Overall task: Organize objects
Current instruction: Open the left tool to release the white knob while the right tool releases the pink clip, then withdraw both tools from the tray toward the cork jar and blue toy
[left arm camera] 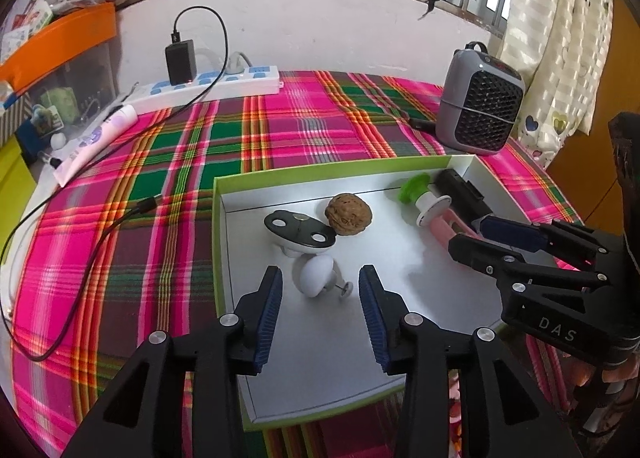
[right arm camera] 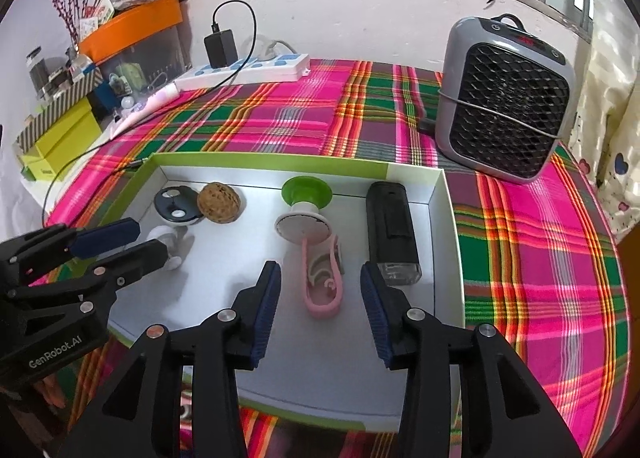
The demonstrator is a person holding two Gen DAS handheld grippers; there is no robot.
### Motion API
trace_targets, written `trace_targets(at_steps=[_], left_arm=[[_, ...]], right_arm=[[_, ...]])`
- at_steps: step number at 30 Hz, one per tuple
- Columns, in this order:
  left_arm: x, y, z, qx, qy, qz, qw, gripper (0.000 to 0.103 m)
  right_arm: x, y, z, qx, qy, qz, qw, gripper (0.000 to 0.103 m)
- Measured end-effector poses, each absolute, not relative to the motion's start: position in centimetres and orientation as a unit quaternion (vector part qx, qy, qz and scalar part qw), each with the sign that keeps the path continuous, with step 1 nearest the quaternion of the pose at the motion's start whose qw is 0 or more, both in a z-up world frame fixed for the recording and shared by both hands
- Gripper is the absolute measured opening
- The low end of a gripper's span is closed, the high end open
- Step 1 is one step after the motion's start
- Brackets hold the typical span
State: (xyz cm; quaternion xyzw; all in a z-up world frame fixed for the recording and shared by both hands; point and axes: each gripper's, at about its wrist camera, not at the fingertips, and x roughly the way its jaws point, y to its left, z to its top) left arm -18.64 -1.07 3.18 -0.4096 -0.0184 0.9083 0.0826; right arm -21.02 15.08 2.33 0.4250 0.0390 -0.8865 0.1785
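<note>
A shallow white box with a green rim (left arm camera: pixel 218 217) (right arm camera: pixel 440 193) lies on the plaid cloth. It holds a walnut (left arm camera: pixel 348 214) (right arm camera: pixel 221 202), a black oval piece with two white dots (left arm camera: pixel 299 230) (right arm camera: pixel 176 203), a white knob with a pin (left arm camera: pixel 318 277), a green-and-white spool (left arm camera: pixel 420 193) (right arm camera: pixel 305 205), a pink clip (right arm camera: pixel 325 282) and a black rectangular device (right arm camera: pixel 392 230). My left gripper (left arm camera: pixel 320 298) is open over the box, the white knob between its fingers. My right gripper (right arm camera: pixel 320 298) is open above the pink clip.
A grey fan heater (left arm camera: pixel 480 109) (right arm camera: pixel 504 97) stands at the back right. A white power strip with a black charger (left arm camera: pixel 208 81) (right arm camera: pixel 248 65) and its cable (left arm camera: pixel 80 242) lie at the back left. An orange bin (left arm camera: pixel 60 45) and boxes stand left.
</note>
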Motion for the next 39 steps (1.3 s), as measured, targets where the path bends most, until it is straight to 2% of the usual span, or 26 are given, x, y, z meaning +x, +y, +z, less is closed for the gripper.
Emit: trace_targets(at_steps=[39], left_arm=[[-11.0,-1.7,5.5,-0.379,-0.026,0.922,0.082,0.038]], right_arm=[[-12.8,15.5,5.2,0.381,0.027,-0.908,0.172,0.043]])
